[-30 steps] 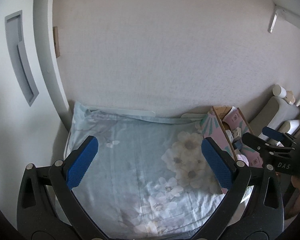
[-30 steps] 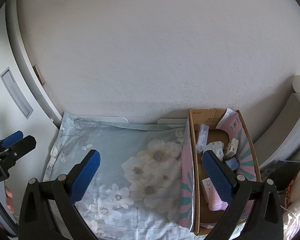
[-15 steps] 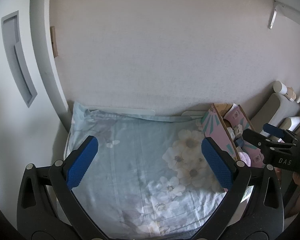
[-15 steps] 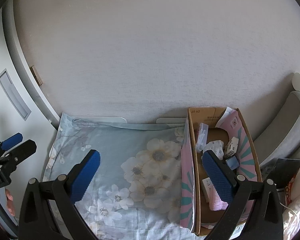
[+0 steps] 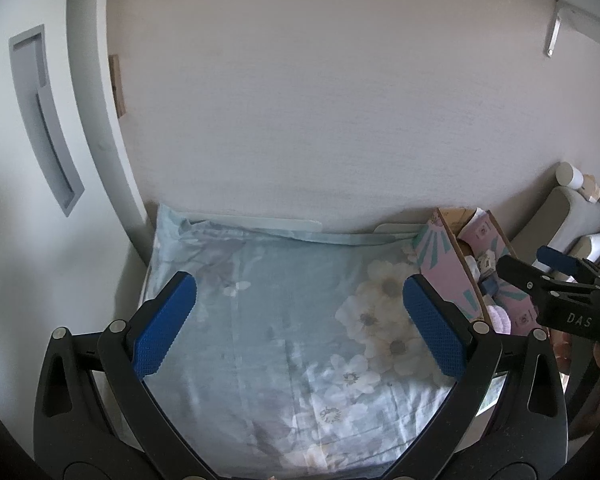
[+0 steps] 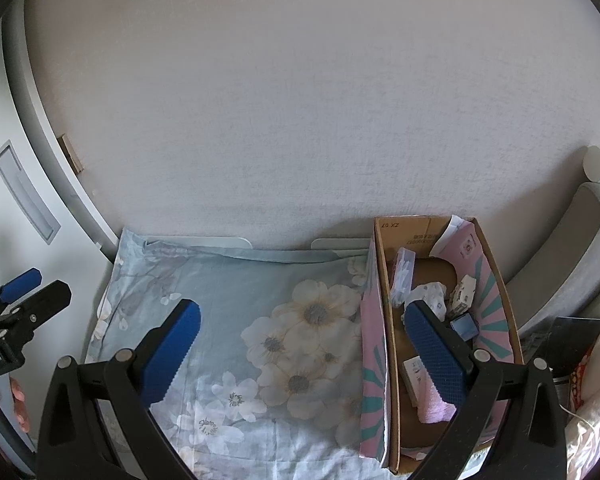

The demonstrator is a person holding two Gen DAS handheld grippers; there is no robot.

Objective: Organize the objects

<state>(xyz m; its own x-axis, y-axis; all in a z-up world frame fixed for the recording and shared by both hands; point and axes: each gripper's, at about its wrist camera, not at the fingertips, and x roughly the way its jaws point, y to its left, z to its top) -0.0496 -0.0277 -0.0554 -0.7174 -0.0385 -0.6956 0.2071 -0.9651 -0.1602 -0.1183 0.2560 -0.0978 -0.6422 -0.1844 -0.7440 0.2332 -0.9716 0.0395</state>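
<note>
in the left wrist view, the left gripper (image 5: 300, 328) hangs over a pale blue floral pillowcase (image 5: 284, 320) with its blue-padded fingers spread wide and nothing between them. the cloth fills the space below and ahead of the fingers, up to a white textured wall (image 5: 320, 100). off to the right of its right finger sits a pink-and-teal cardboard box (image 5: 450, 272), open at the top, with small items inside that are too small to name here. the right gripper (image 5: 540, 272) pokes in from the right edge, above the box. in the right wrist view, the right gripper (image 6: 302, 340) is also spread wide and holds nothing; its left finger is over the floral pillowcase (image 6: 260, 304) and its right finger over the open box (image 6: 388, 280). inside the box lie a clear plastic packet (image 6: 403, 276), a crumpled white wrapper (image 6: 432, 294), a small blue square item (image 6: 465, 326) and a pink towel (image 6: 434, 402). the left gripper (image 6: 20, 292) shows at the far left edge.
</note>
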